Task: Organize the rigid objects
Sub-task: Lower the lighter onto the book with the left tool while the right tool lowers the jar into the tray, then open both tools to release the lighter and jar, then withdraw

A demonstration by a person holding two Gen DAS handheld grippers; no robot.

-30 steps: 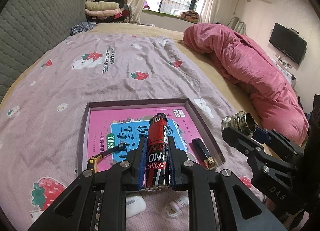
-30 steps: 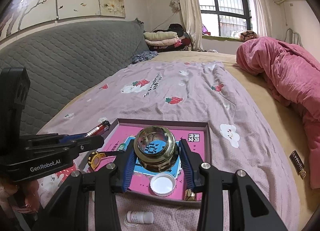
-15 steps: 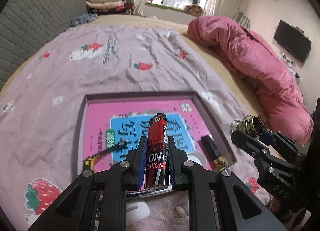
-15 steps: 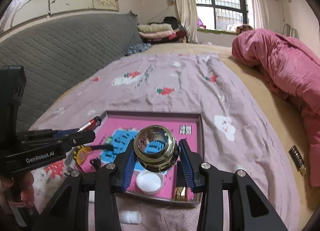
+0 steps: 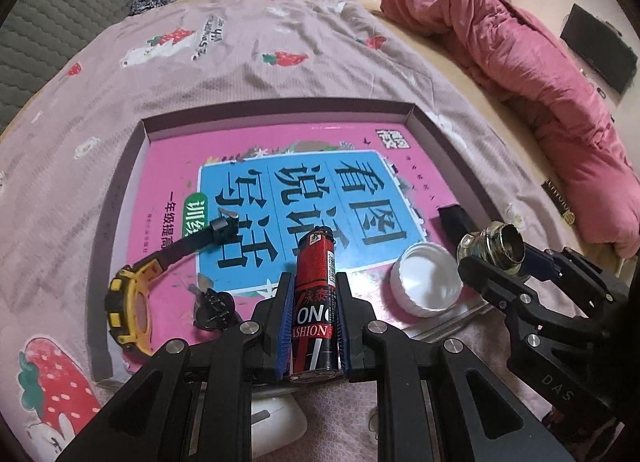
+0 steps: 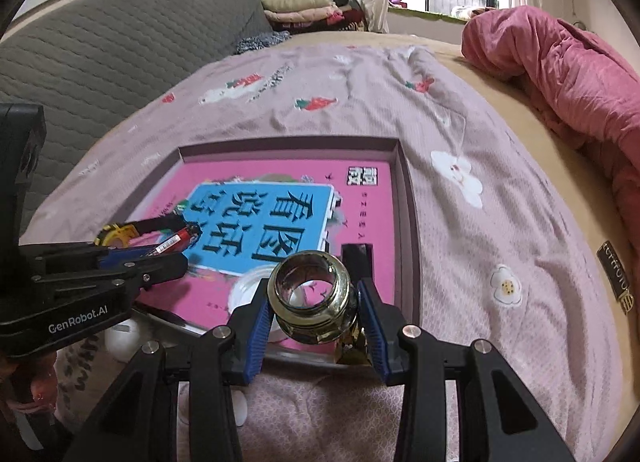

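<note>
Both grippers are loaded over the tray [image 5: 448, 142]: left gripper [image 5: 314, 326] clamps the red lighter [image 5: 314, 286], long axis pointing ahead; right gripper [image 6: 314, 310] pinches the glass jar [image 6: 312, 298] above the near-right corner.

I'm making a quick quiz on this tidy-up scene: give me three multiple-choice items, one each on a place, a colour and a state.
1. Where does the white cap lie?
A. in the tray
B. on the pink quilt
C. on the windowsill

2. What colour is the watch case?
A. green
B. yellow
C. white

3. What is the left claw doing?
A. hanging open and empty
B. gripping the watch
C. clamped on the red lighter

Answers: 1 A, it rests on the book inside the tray walls; 2 B, its bezel is yellow; 3 C, both pads press the lighter's sides.
</note>
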